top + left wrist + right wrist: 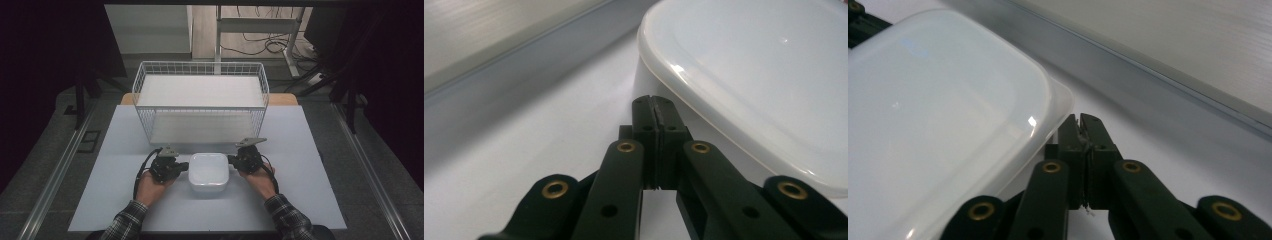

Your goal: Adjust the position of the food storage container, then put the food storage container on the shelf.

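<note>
Flanking the white lidded container (209, 172) on the tabletop (300, 150): left gripper (184, 165) and right gripper (232, 160), jaws pressed together, holding nothing. Container sits between both jaw tips, just beside each; wire basket (200, 100) beyond.

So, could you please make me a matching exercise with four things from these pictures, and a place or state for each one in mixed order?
Things:
1. white container
2. wire basket
3. left gripper
4. right gripper

Places or states:
A. shut, at the container's right side
B. on the table, between the two grippers
C. shut, at the container's left side
D. at the far side of the table, behind the container

Pairs: 1-B, 2-D, 3-C, 4-A
</note>
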`<state>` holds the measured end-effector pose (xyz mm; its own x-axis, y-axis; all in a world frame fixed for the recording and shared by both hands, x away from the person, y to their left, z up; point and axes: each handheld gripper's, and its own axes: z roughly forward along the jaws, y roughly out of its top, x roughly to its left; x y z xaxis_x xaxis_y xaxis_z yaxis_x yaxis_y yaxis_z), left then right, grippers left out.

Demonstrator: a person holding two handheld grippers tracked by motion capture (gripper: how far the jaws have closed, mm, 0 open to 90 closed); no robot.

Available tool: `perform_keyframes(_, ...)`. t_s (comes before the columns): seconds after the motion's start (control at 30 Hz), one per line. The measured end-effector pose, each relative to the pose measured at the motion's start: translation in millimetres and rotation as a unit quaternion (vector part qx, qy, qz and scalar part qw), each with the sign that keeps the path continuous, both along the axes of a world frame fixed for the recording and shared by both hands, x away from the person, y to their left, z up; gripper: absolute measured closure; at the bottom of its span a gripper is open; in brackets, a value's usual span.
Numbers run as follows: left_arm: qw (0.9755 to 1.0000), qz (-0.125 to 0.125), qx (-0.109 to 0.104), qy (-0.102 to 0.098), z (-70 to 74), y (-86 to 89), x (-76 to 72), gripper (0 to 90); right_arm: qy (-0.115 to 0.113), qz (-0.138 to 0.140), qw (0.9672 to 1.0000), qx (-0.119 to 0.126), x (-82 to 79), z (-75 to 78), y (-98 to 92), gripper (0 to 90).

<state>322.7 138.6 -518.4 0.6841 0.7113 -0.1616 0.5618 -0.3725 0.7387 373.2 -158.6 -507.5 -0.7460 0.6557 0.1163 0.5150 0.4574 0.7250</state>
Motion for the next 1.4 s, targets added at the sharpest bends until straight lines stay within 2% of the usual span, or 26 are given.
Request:
perform_keyframes(0.03,0.9999,0.007,0.005,-0.006,1.4,2.0,-0.9,86.9,-0.004,0.003,1.0000,-0.003,-0.5,1.7,-1.3,84.4)
perform_keyframes(0.1,0.9996,0.015,0.014,-0.021,4.5,9.1,-4.5,78.9,-0.029,0.001,0.9994,-0.017,-3.8,7.6,-7.1,81.6)
perform_keyframes(0.23,0.9992,0.022,-0.003,-0.032,7.6,20.0,-15.3,57.5,-0.049,-0.002,0.9988,-0.006,-17.6,19.8,-25.0,70.2)
perform_keyframes(0.3,0.9988,0.028,0.000,-0.041,8.3,22.4,-22.4,46.5,-0.060,0.000,0.9982,-0.005,-26.4,21.7,-33.1,62.7)
perform_keyframes(0.47,0.9970,0.051,-0.022,-0.054,8.1,30.3,-37.3,21.7,-0.066,0.010,0.9977,0.010,-38.4,17.4,-47.7,30.9)
perform_keyframes(0.5,0.9970,0.051,-0.022,-0.054,8.1,30.3,-37.3,16.9,-0.066,0.010,0.9977,0.010,-38.4,17.4,-47.7,30.9)
perform_keyframes(0.53,0.9970,0.049,-0.033,-0.049,5.7,33.4,-40.8,11.5,-0.066,0.015,0.9977,0.004,-40.9,13.9,-50.3,21.0)
perform_keyframes(0.6,0.9975,0.040,-0.037,-0.044,2.9,34.2,-43.4,6.1,-0.062,0.013,0.9980,-0.002,-43.4,9.8,-51.2,14.0)
perform_keyframes(0.7,0.9978,0.031,-0.021,-0.055,1.2,31.7,-45.1,3.8,-0.059,0.010,0.9982,-0.004,-45.1,7.1,-50.6,8.2)
perform_keyframes(0.8,0.9972,0.025,-0.023,-0.067,1.0,31.1,-44.8,4.3,-0.063,0.007,0.9980,-0.009,-45.3,7.3,-48.3,4.2)
perform_keyframes(0.9,0.9970,0.026,-0.019,-0.070,0.5,31.3,-44.1,4.5,-0.062,0.008,0.9980,-0.004,-45.1,7.9,-48.0,2.7)
perform_keyframes(1.03,0.9965,0.021,-0.023,-0.078,2.0,30.9,-43.0,4.8,-0.057,0.013,0.9982,0.015,-44.1,10.4,-47.5,2.5)
perform_keyframes(1.2,0.9964,0.011,-0.042,-0.073,9.7,23.6,-40.3,5.0,-0.054,0.023,0.9980,0.025,-44.0,13.3,-42.3,2.4)
perform_keyframes(1.27,0.9965,0.009,-0.042,-0.072,11.6,21.2,-39.5,4.3,-0.052,0.024,0.9980,0.025,-44.0,15.6,-39.2,2.5)
perform_keyframes(1.33,0.9966,0.013,-0.034,-0.074,16.9,13.6,-36.8,1.5,-0.052,0.021,0.9980,0.028,-44.2,17.8,-35.9,2.4)
perform_keyframes(1.4,0.9970,0.007,-0.041,-0.065,18.4,9.3,-33.6,0.9,-0.054,0.020,0.9979,0.031,-44.2,20.4,-32.9,2.1)
